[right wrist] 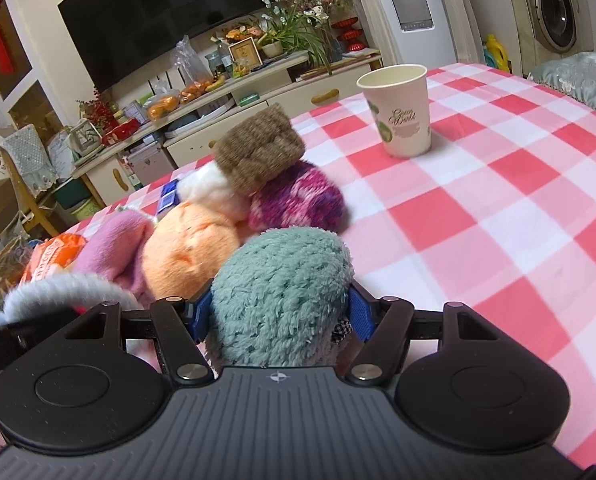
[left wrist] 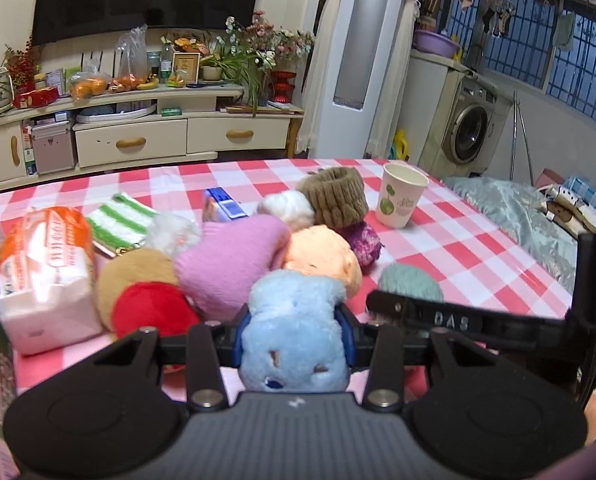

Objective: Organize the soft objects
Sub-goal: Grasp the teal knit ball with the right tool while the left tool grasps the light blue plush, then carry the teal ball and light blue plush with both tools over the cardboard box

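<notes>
A light blue plush toy (left wrist: 293,332) is being squeezed tightly by the left gripper (left wrist: 293,338). A teal plush toy (right wrist: 279,292) is being gripped between the wider-set fingers (right wrist: 361,312) of the right gripper (right wrist: 279,314).

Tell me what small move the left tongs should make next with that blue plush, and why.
Probably lift the blue plush a little higher: the left tongs are shut on it, but the crowded pile sits directly ahead.
</notes>
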The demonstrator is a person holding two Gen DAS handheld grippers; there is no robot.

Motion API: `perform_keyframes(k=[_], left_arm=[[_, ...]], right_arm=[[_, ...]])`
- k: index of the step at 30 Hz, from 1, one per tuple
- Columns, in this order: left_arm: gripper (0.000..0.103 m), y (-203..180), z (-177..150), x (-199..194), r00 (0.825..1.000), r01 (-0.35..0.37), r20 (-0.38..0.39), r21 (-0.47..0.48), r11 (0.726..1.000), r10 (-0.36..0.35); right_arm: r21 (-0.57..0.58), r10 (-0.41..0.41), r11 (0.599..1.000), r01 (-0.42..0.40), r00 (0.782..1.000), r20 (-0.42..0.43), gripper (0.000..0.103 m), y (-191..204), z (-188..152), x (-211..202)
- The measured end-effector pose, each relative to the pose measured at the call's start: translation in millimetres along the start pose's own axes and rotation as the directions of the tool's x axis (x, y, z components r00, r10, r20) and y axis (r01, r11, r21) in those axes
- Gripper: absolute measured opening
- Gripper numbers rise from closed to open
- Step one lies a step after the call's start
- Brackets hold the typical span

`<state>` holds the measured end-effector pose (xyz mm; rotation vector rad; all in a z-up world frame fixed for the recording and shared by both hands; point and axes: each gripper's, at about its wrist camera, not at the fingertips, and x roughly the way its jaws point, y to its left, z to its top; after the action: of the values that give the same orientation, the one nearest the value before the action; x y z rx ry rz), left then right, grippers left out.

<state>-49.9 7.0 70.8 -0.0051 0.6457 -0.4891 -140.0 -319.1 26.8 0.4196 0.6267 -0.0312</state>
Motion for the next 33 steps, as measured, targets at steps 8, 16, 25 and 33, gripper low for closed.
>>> perform_keyframes(k=[8, 16, 25, 33], left_arm=[[0.041, 20.0, 1.0, -29.9, 0.999, 0.004, 0.047, -0.031, 1.000, -0.002], [0.041, 45.5, 3.7, -63.4, 0.994, 0.009, 0.114, -0.071, 0.997, -0.001], [0.041, 79.5, 3.7, -97.7, 0.982, -0.009, 0.186, -0.126, 0.992, 0.032], [0.041, 127.9, -2.0, -125.1, 0.967, -0.077, 0.220, -0.228, 0.971, 0.129]], right_arm=[[0.007, 0.029, 1.000, -0.029, 0.999, -0.032, 0.081, 2.0, -1.4, -4.7], [0.000, 0.092, 0.996, -0.092, 0.995, -0.044, 0.081, 13.1, 6.1, -4.2], [-0.032, 0.216, 0.976, -0.217, 0.976, -0.028, 0.081, 43.7, 20.8, -4.5], [-0.100, 0.363, 0.926, -0.364, 0.931, -0.020, 0.081, 90.4, 29.8, 0.5]])
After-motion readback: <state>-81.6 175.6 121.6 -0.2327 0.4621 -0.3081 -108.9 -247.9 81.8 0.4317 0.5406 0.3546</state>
